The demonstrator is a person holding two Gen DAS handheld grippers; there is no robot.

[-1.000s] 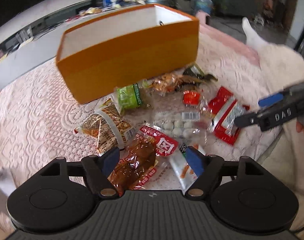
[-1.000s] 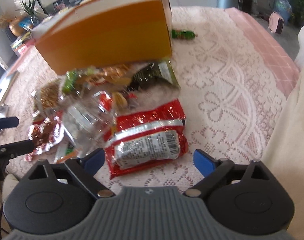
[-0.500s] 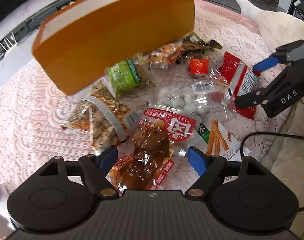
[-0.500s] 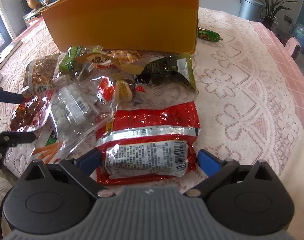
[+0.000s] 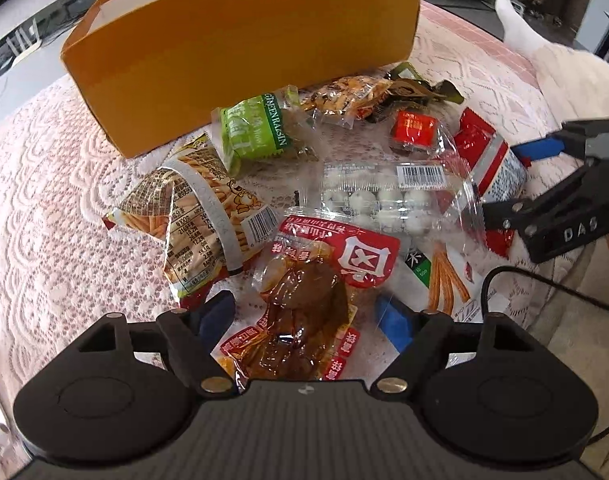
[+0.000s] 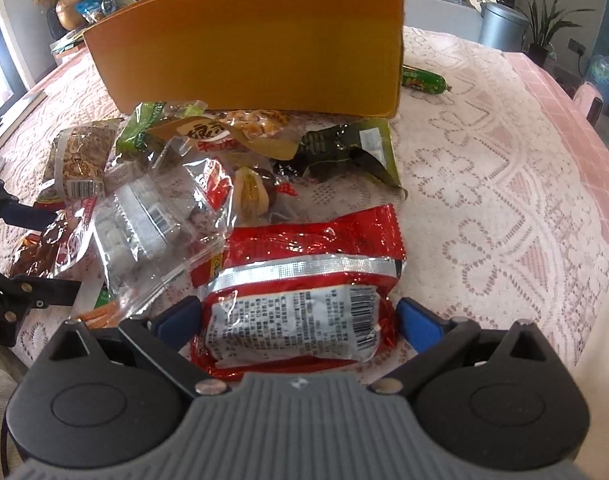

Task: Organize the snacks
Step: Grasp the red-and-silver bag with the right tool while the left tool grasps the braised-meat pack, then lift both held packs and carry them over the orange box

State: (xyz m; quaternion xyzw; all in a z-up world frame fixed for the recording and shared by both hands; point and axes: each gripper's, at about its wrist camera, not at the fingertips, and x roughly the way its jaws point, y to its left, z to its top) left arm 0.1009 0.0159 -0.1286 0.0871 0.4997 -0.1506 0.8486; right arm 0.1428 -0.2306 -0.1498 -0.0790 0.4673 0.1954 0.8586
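Red foil snack pack (image 6: 300,300) lies near the tablecloth's (image 6: 484,184) front edge between the right gripper's (image 6: 298,318) spread fingers, untouched. The left gripper (image 5: 304,318), closing, straddles a brown meat packet (image 5: 304,312) without pinching it. Behind stands an orange box (image 5: 244,52).

Lace tablecloth (image 6: 484,184); grey bin (image 6: 502,26); potted plant (image 6: 544,20).

Green packet (image 5: 256,132): I read "GREEN RAISIN".
My right tool (image 5: 520,184): its black body says "DAS".
Other wrappers: print unreadable to me.
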